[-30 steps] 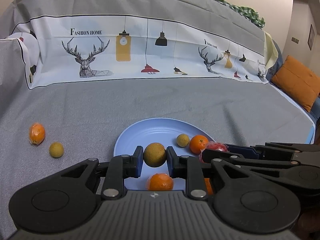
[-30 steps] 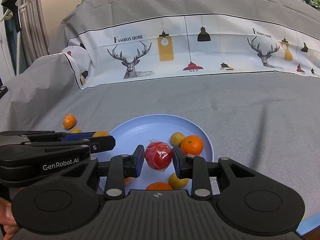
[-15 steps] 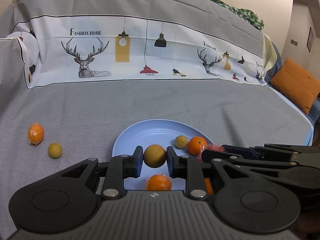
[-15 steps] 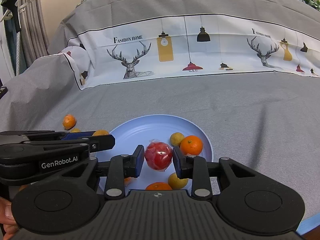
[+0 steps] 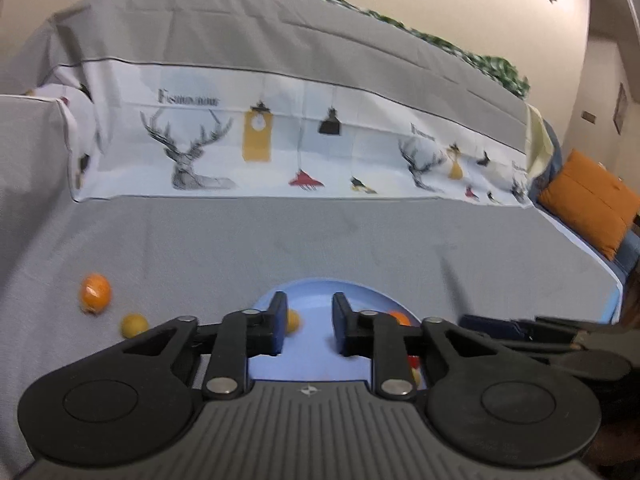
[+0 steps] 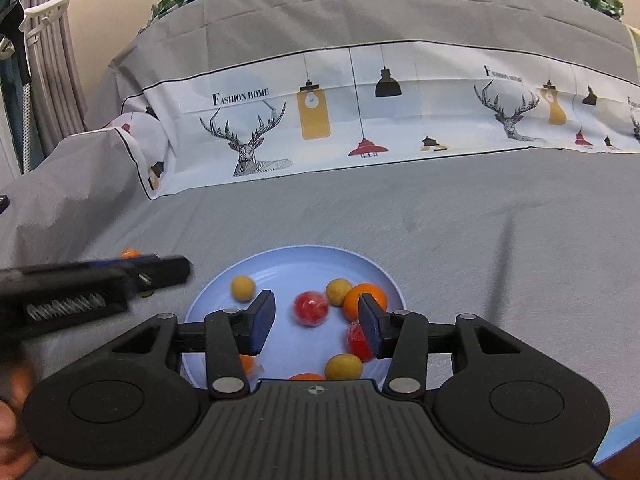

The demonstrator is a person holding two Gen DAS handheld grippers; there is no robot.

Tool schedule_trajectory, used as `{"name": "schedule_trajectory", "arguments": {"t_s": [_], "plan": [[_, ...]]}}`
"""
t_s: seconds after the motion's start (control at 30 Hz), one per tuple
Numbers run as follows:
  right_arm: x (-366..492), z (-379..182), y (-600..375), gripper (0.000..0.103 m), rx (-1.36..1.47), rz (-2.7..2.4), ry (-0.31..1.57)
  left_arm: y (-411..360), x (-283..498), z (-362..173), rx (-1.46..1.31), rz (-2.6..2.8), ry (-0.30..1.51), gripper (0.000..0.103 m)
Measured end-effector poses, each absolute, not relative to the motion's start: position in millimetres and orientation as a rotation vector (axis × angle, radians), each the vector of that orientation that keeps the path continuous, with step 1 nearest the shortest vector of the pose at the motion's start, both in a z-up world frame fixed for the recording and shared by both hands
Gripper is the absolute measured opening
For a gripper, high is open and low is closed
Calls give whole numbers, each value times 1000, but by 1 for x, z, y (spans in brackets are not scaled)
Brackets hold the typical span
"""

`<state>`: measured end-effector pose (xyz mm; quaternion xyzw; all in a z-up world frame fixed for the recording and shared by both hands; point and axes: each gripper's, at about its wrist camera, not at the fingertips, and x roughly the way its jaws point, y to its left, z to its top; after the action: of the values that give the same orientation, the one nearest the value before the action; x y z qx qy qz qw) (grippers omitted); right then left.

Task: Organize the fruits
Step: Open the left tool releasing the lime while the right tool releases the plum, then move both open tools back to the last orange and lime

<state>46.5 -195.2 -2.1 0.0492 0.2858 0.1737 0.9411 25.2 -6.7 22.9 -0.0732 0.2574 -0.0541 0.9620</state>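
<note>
Round pale-blue plate (image 6: 224,292) sits on the grey cloth-covered sofa seat (image 6: 460,216) and holds most fruits. Right gripper (image 6: 316,322) fingers apart and opening, nothing clamped; red wrapped fruit (image 6: 311,308) lies loose on the plate between them. Left gripper (image 5: 307,330) fingers apart but closing, empty. Risk: round fruit may roll off the low rim on the soft seat. Only the left view shows the stray orange wrapped fruit (image 5: 95,292) and small yellow fruit (image 5: 134,325) at 9 o'clock of the plate.
</note>
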Motion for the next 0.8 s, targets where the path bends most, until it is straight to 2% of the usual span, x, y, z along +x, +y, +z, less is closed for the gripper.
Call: {"name": "schedule_trajectory", "arguments": {"t_s": [0.2,0.37,0.47,0.57,0.8], "plan": [[40,10,-192,48,91,370,539,18,29,56,-77,-65,468,22],[35,20,-190,30,109,403,511,49,39,49,-59,-23,469,22],[36,23,-184,22,116,431,506,66,43,31,-100,16,515,22],[37,22,-168,17,114,462,509,76,41,32,-158,7,487,22],[53,16,-113,14,69,570,528,97,52,26,-248,88,520,22]]}}
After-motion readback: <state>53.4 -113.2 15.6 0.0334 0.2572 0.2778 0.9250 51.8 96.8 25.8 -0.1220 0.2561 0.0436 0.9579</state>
